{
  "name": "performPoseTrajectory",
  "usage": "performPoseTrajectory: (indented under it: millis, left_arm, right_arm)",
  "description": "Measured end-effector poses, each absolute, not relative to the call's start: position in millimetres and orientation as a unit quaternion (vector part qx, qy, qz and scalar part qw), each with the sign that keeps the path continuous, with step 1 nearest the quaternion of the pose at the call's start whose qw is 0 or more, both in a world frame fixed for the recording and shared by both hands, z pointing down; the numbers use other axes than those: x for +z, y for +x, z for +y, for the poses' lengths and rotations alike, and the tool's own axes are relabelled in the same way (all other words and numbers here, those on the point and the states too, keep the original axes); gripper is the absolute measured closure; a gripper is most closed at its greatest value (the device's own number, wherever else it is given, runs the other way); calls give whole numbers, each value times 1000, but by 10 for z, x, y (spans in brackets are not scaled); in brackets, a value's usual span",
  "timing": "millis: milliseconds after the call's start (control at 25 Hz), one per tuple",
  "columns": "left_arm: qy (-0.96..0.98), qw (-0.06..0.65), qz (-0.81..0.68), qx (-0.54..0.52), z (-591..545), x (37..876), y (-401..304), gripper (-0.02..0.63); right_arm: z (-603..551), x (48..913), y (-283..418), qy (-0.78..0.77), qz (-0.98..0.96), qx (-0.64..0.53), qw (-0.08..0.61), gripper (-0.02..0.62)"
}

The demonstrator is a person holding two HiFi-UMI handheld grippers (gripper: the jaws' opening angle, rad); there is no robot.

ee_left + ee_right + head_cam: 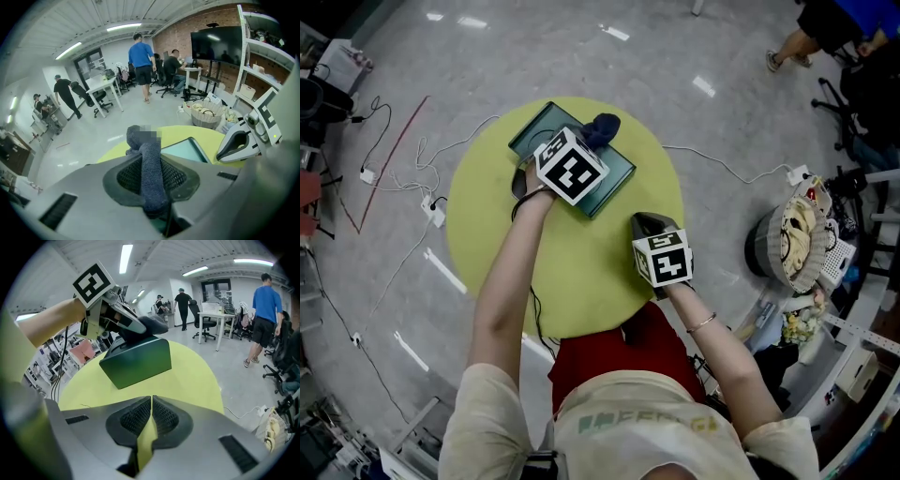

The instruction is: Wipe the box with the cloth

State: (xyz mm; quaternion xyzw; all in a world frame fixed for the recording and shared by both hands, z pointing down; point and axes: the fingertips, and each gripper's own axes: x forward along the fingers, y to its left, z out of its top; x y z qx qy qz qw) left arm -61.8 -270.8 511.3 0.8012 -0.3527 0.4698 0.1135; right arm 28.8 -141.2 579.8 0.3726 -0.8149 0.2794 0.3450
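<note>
And there's the box (pixel 617 176) (pixel 186 150) (pixel 136 361), dark green and flat, lying at about 12 o'clock on the round yellow-green tabletop (pixel 581 277), well towards the far edge from the person. The cloth (pixel 603 127) (pixel 151 168), a dark blue bundle, sits up at the box's 1 o'clock corner, over its top. The left claw (pixel 592 142) (pixel 153 185) is clenched right on that cloth: its own view shows the fabric squeezed between the two ribbed pads, with a knobbly end poking out beyond the tips. From the right gripper view the left claw is down low over the box lid, cloth end at the far side of it. I can't say for sure that the fabric is pressing on the surface.

Over to the other hand. The right claw (pixel 645 223) (pixel 151 412) hangs above bare tabletop at roughly 3 o'clock, apart from the box. It's clenched on nothing, with just a sliver of yellow-green showing between the pads. It points across at the box's near side.

Out beyond the tabletop, white cables (pixel 403 178) trail over the grey floor at 9 o'clock, a round basket (pixel 789 242) stands at 3 o'clock, and a person in a blue shirt (pixel 140 56) (pixel 266 310) stands well off among the desks.
</note>
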Motion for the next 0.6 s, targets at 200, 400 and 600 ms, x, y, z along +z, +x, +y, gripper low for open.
performPoseTrajectory:
  millis: [200,400,600]
  left_arm:
    - [806,120,-333,474,-2512,5116,-350,522]
    - [807,132,-323,477,-2301,5093,-143,522]
    - [805,135,-314,485,-2108,5073,69,522]
  right_arm:
    - [-1339,5773,406,364,-820,274,345,555]
    - [-1237,5707,490,354,-828,266,344,555]
    - [-1103,5659,588,342,-836,261,340,556]
